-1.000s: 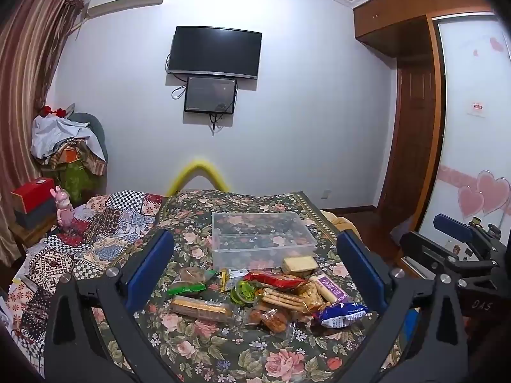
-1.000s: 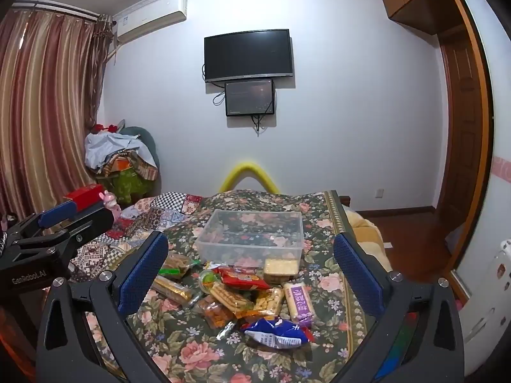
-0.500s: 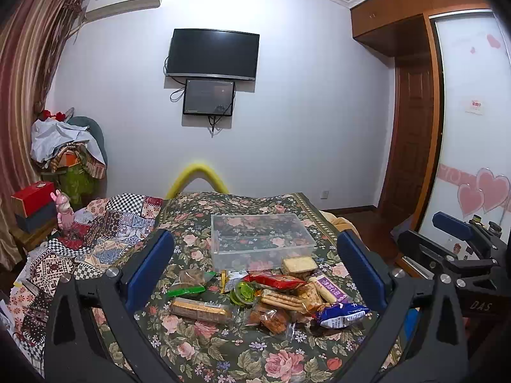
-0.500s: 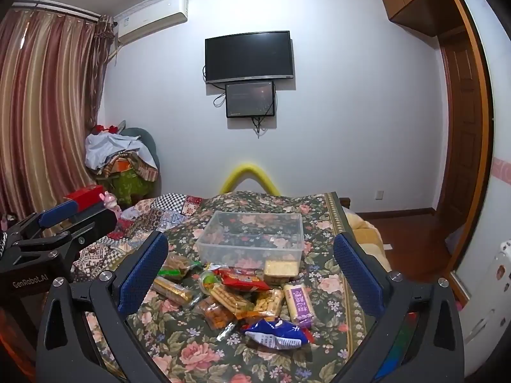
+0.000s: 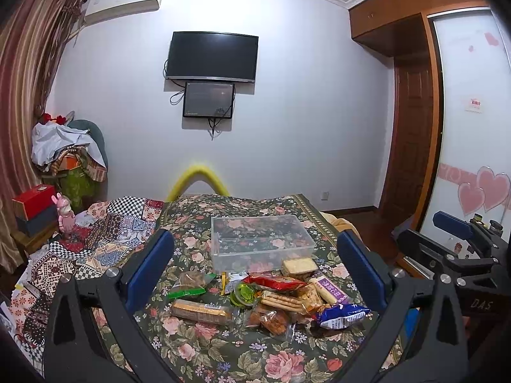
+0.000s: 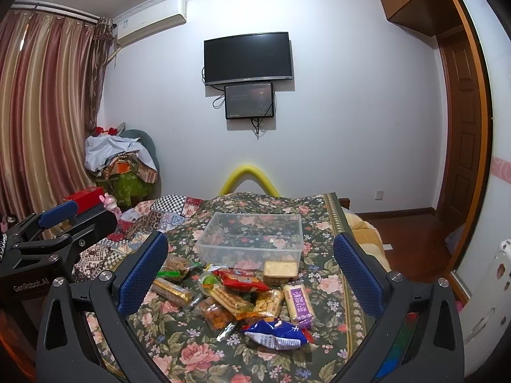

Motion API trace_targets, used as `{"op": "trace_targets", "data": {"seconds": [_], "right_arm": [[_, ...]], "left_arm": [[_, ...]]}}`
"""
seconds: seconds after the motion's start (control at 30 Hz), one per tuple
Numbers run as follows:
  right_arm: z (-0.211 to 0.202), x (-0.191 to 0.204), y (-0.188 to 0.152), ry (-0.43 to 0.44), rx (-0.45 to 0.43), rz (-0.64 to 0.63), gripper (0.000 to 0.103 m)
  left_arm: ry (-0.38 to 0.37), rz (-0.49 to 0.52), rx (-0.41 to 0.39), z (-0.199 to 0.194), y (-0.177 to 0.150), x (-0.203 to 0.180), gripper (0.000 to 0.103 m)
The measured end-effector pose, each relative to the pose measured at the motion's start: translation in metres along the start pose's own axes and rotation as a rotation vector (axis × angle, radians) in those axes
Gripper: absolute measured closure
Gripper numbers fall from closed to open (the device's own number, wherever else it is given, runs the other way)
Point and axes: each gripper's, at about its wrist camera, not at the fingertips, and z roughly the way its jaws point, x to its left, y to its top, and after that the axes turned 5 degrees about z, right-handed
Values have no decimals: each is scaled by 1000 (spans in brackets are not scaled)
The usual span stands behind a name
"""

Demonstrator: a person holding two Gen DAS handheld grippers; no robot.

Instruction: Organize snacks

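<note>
— How many snacks are out, and where?

— I count about ten packets heaped on the floral bedspread [image 6: 198,351], all just in front of one clear plastic box [image 6: 252,239], which has none of them inside. There is one blue bag [image 6: 276,335] nearest me, one purple-labelled bar [image 6: 298,303], one red bag [image 6: 244,282], one square cracker pack [image 6: 280,268] touching the box's front wall, and one long biscuit pack [image 5: 201,309] out to the left. The rest overlap, so my count is rough.

— Can you read anything?

— The purple label carries characters I cannot make out. On my tools I read "GenRobot.AI" and "DAS".

— And your tools?

— My left tool [image 5: 255,274] has its blue pads spread wide apart, holding nothing, above the near edge of the heap. My right tool [image 6: 250,268] is the same: fingers wide apart, nothing between them, facing the box and the heap.

— Anything else?

— One dark television [image 6: 248,57] on the wall with one smaller screen [image 6: 249,100] under it, and one air conditioner [image 6: 150,22] near the curtain [image 6: 41,111].
</note>
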Motion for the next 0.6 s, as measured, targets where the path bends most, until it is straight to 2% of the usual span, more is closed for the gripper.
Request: {"op": "trace_targets", "data": {"seconds": [0.6], "right_arm": [[-5, -3, 4, 0, -3, 7, 0]], "left_arm": [[3, 1, 1, 1, -1, -1, 0]]}}
